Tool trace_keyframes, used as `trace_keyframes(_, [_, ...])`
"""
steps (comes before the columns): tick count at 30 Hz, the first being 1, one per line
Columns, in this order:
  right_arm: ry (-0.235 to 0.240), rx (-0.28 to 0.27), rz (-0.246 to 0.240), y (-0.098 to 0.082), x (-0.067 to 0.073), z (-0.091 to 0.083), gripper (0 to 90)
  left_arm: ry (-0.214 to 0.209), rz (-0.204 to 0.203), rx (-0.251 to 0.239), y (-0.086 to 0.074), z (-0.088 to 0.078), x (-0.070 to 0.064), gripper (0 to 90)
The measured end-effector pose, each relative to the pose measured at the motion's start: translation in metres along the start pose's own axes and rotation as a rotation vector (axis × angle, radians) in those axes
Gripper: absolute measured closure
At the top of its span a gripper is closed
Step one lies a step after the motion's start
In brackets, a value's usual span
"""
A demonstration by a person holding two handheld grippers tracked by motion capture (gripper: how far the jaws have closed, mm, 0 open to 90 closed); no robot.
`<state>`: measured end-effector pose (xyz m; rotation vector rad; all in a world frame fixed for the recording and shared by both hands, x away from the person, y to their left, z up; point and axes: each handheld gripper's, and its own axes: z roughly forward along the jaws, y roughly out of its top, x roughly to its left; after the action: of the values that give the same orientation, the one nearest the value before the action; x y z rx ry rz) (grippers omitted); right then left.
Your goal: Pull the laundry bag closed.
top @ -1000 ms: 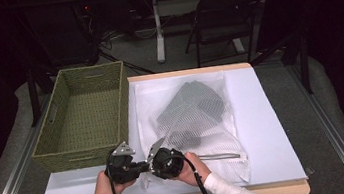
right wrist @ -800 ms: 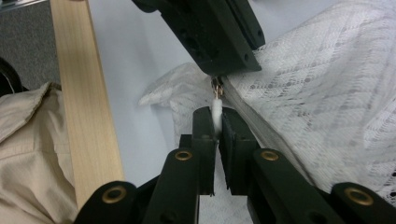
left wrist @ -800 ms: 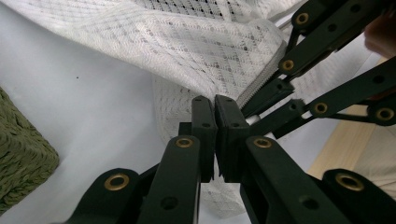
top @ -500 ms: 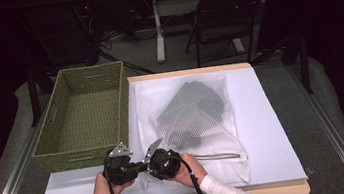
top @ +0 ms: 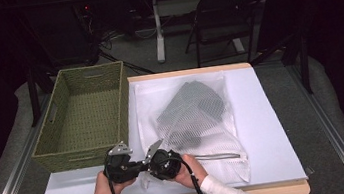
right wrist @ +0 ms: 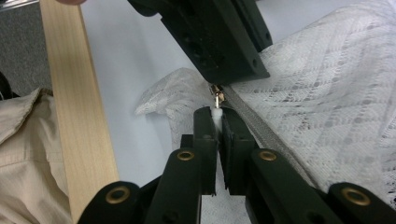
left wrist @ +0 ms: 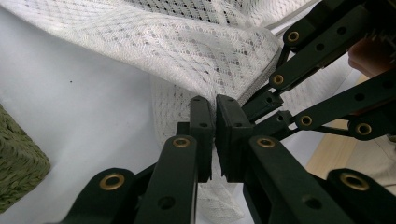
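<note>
White sheeting is covering the tabletop [top: 263,115] in a dark room; the mesh bag [top: 189,125] is lying on it. Left tool [left wrist: 214,135] is pinching its corner, right tool [right wrist: 217,140] its zipper pull [right wrist: 217,108].

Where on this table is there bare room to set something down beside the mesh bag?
Free: the white mat right of the mesh bag, and its front left strip below the wicker basket, whose inside is bare too. Crowded: the bag's front left corner, where the left gripper and right gripper meet.
</note>
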<state>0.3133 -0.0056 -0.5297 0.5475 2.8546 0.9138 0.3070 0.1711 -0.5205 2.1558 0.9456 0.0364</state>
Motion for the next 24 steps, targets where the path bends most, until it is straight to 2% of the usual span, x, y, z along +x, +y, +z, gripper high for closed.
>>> trace_keyframes(10, [-0.007, 0.002, 0.06, -0.002, -0.004, 0.0, 86.5, 0.035, 0.048, -0.011, 0.002, -0.004, -0.007, 88.4])
trace_keyframes(24, [-0.036, 0.016, 0.103, -0.005, -0.011, -0.002, 86.6, 0.052, 0.055, -0.013, 0.002, -0.006, -0.009, 88.3])
